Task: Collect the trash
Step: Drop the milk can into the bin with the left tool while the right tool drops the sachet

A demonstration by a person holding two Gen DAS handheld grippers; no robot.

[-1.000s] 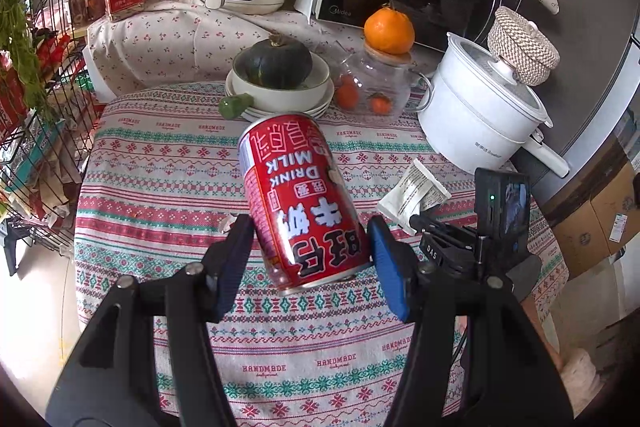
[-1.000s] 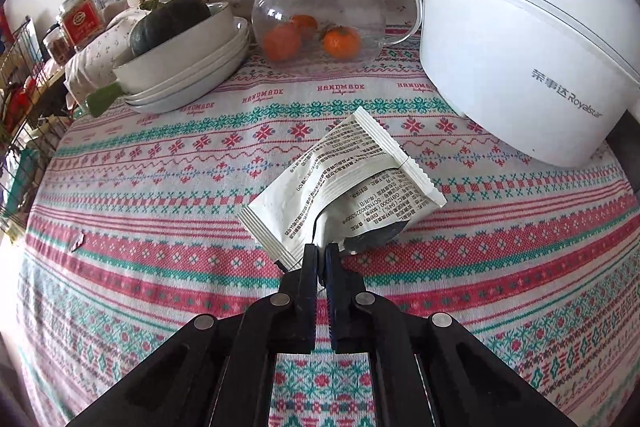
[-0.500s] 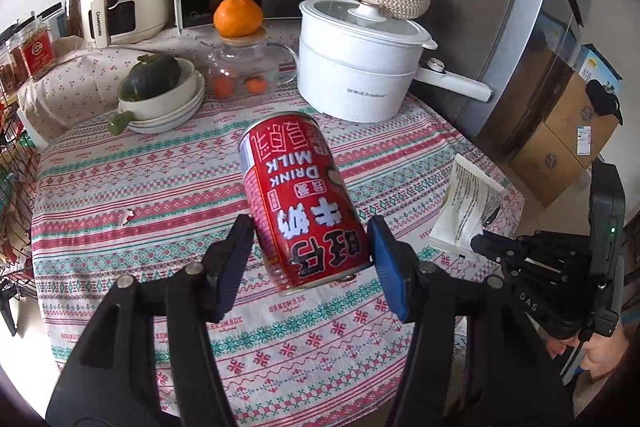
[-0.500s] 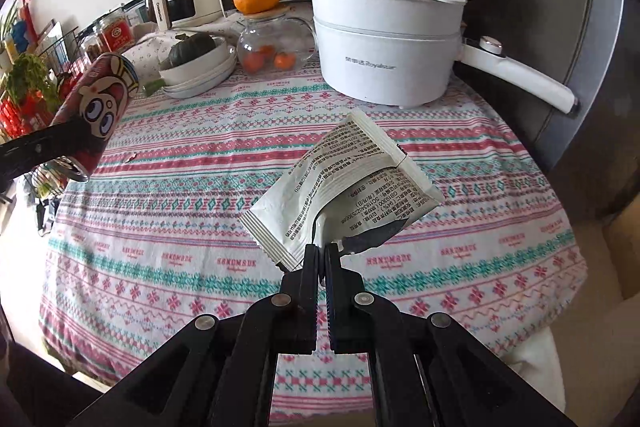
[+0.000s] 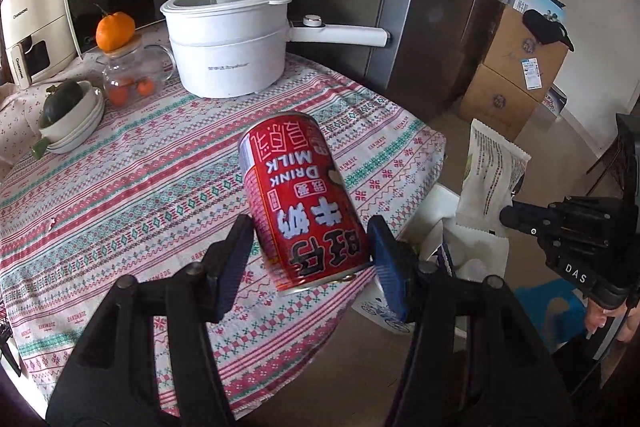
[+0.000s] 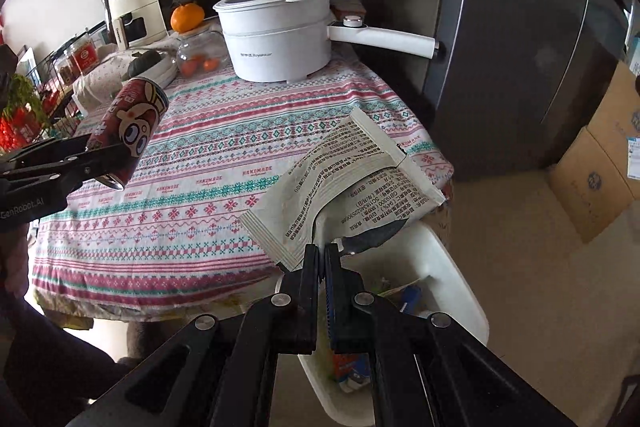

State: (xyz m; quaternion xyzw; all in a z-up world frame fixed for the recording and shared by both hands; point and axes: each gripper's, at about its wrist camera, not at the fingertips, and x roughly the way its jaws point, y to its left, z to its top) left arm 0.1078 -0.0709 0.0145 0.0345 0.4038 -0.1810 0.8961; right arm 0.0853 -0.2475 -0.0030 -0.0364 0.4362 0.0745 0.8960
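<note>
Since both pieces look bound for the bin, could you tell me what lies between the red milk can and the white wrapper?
In the right wrist view, only bare striped tablecloth shows between the red milk can and the white wrapper.

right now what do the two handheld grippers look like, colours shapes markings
Both are black plastic scissor-style frames with silver rivets at the joints. The left gripper has blue ribbed pads on its fingers and white GenRobot.AI lettering on its side, seen from the right wrist view. The right gripper also shows a blue pad edge and carries white DAS lettering on its body. No cables or sleeves are clearly visible.
</note>
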